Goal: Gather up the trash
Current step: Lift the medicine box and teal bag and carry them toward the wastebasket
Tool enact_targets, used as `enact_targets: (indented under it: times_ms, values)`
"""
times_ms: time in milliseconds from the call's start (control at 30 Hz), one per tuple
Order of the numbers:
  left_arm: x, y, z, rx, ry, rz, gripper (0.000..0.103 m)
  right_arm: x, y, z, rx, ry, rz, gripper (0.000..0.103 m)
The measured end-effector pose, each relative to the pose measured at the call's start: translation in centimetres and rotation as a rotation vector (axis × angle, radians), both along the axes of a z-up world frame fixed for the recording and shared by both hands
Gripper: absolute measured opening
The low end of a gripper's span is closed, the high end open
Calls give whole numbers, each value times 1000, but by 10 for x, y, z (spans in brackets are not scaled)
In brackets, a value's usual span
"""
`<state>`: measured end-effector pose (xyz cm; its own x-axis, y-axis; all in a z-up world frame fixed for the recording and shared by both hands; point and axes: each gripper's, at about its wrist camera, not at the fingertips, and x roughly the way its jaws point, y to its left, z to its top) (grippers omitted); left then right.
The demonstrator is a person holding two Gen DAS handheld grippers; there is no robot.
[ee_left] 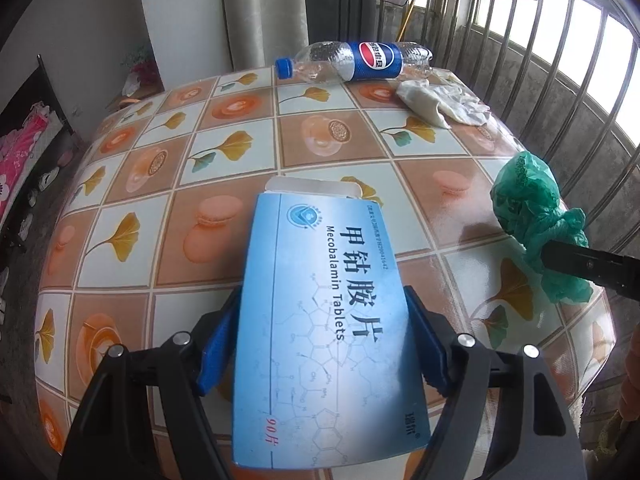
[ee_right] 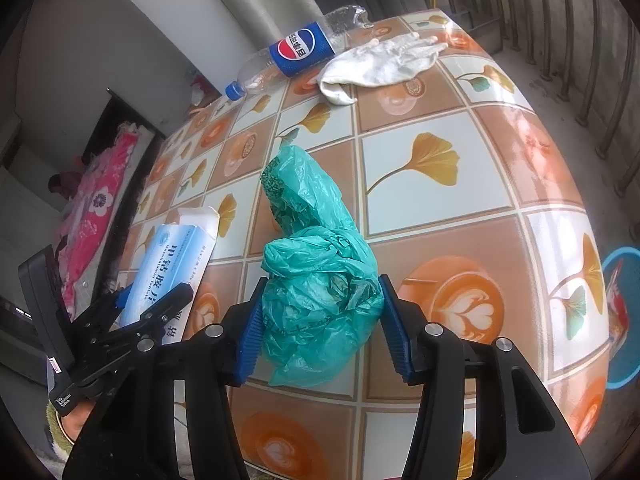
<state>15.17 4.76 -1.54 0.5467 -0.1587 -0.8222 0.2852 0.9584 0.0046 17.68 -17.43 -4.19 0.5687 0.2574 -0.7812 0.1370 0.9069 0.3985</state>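
My left gripper (ee_left: 320, 344) is shut on a blue Mecobalamin tablet box (ee_left: 320, 320), held above the patterned table (ee_left: 200, 160); its far flap is open. My right gripper (ee_right: 320, 328) is shut on a crumpled green plastic bag (ee_right: 316, 272), also seen at the right in the left wrist view (ee_left: 536, 220). The box (ee_right: 172, 264) and left gripper (ee_right: 152, 300) show at left in the right wrist view. An empty Pepsi bottle (ee_left: 352, 60) (ee_right: 296, 52) lies on its side at the table's far edge. A white glove (ee_left: 440, 100) (ee_right: 380, 64) lies next to it.
A metal railing (ee_left: 560, 60) runs along the table's far right side. A blue basin (ee_right: 620, 320) sits on the floor to the right. A pink flowered blanket (ee_right: 96, 216) lies on a bed at left. A grey curtain (ee_left: 264, 8) hangs behind the table.
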Motion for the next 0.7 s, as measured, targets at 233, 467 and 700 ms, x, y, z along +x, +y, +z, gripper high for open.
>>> enact_targets:
  times_ms: [233,467,700]
  values:
    - [-3,-3,5,0,-17,-9,74,-2,-2,2,6,-8,-3,49]
    - [-6,-5,12,-5,-36,-18,74,-4,-3,4,6,-18,-7,48]
    - [-9,-8,18,-9,-52,-28,74,-4,-4,5,8,-25,-9,48]
